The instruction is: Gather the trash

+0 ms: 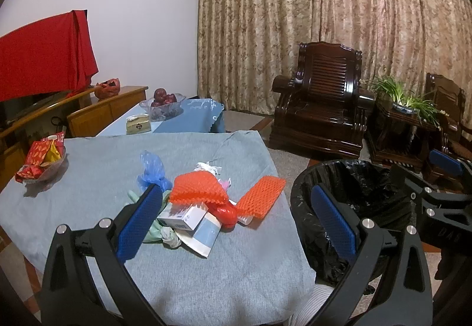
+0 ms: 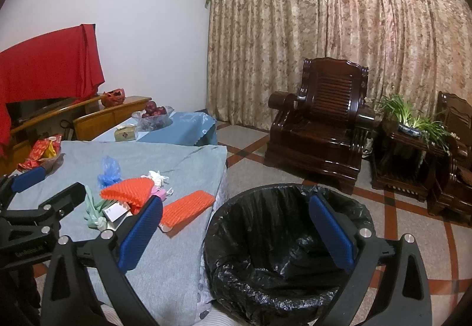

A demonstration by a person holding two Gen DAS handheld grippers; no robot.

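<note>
A heap of trash lies on the grey-clothed table (image 1: 88,178): two orange foam nets (image 1: 200,187) (image 2: 188,208), a small white box (image 1: 184,215), a blue plastic bag (image 1: 152,169) (image 2: 110,171), pale green wrapping (image 1: 160,233) and white crumpled paper (image 2: 157,177). My left gripper (image 1: 236,216) hovers open just before the heap, nothing between its blue pads. A bin lined with a black bag (image 2: 280,240) (image 1: 354,202) stands on the floor right of the table. My right gripper (image 2: 236,225) is open above the bin's near rim, holding nothing.
A glass dish of red snack packets (image 1: 41,160) sits at the table's left edge. Behind stand a blue-clothed table with a fruit bowl (image 1: 162,103) and a tissue box (image 1: 138,125). Dark wooden armchairs (image 2: 321,122) and a potted plant (image 2: 413,122) stand to the right.
</note>
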